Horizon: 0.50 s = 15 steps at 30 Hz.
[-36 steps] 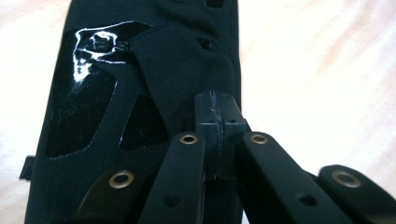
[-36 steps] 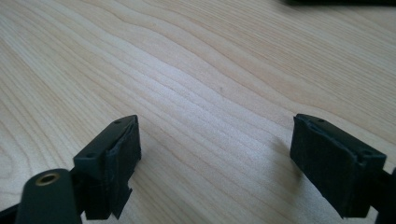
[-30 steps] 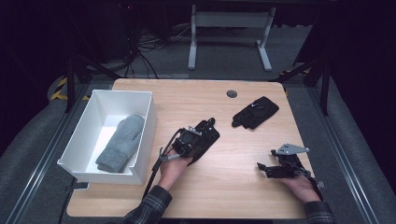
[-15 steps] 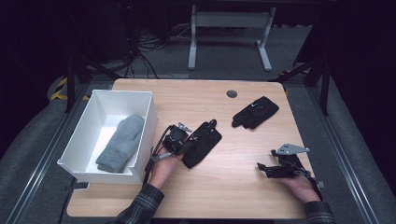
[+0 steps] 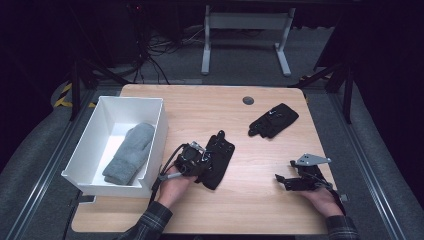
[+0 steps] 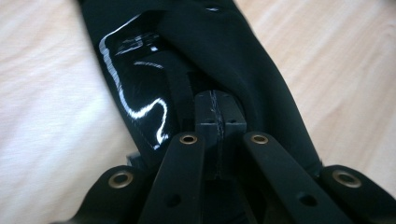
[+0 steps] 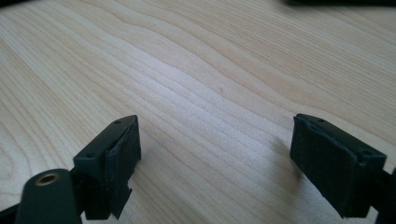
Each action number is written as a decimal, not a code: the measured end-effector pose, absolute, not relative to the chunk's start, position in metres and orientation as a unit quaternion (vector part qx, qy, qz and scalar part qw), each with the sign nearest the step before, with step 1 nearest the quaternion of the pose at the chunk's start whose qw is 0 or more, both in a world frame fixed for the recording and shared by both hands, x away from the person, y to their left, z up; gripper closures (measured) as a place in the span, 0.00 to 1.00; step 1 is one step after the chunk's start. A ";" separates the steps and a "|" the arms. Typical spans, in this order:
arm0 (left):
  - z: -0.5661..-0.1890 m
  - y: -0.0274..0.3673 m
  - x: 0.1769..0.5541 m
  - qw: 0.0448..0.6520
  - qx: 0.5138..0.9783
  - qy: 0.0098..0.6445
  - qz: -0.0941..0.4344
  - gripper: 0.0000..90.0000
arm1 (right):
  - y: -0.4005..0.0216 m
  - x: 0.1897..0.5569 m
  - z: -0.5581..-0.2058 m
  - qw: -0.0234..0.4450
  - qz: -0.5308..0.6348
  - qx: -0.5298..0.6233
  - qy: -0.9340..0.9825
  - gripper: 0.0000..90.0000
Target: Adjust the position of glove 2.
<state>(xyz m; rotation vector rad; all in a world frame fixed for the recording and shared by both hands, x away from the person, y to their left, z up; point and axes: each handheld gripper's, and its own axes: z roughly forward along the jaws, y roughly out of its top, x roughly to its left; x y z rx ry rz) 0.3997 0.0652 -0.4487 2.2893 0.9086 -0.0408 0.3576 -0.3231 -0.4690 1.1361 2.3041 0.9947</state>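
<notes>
In the high view, a black glove (image 5: 218, 157) is gripped by the left tongs (image 5: 204, 162) on the tabletop (image 5: 250, 200), beside the white bin (image 5: 155, 145) holding a grey mitten (image 5: 129, 154). In the left gripper view, the jaws are clamped on fabric. In the right gripper view, the right tongs (image 7: 215, 161) are held wide apart, empty. A lift over the bin's wall is judged next.

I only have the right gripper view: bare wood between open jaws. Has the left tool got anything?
Observer: Yes, the left tool is shut on a black glove near the middle of the table.
Operator: Where's the bin from there?
Observer: The white bin stands just left of that glove, with a grey mitten lying inside.
Operator: Any more gloves out?
Observer: A second glove, also black, lies toward the table's far right.
</notes>
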 end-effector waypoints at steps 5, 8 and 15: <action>-0.450 0.048 0.390 0.338 0.884 0.320 -0.032 1.00 | -0.323 0.358 -0.469 0.192 0.355 0.406 0.820 0.19; -0.451 0.039 0.385 0.339 0.890 0.304 -0.037 1.00 | -0.323 0.358 -0.469 0.192 0.355 0.406 0.820 0.19; -0.443 0.041 0.382 0.349 0.891 0.291 -0.016 0.94 | -0.323 0.358 -0.469 0.192 0.355 0.406 0.820 0.18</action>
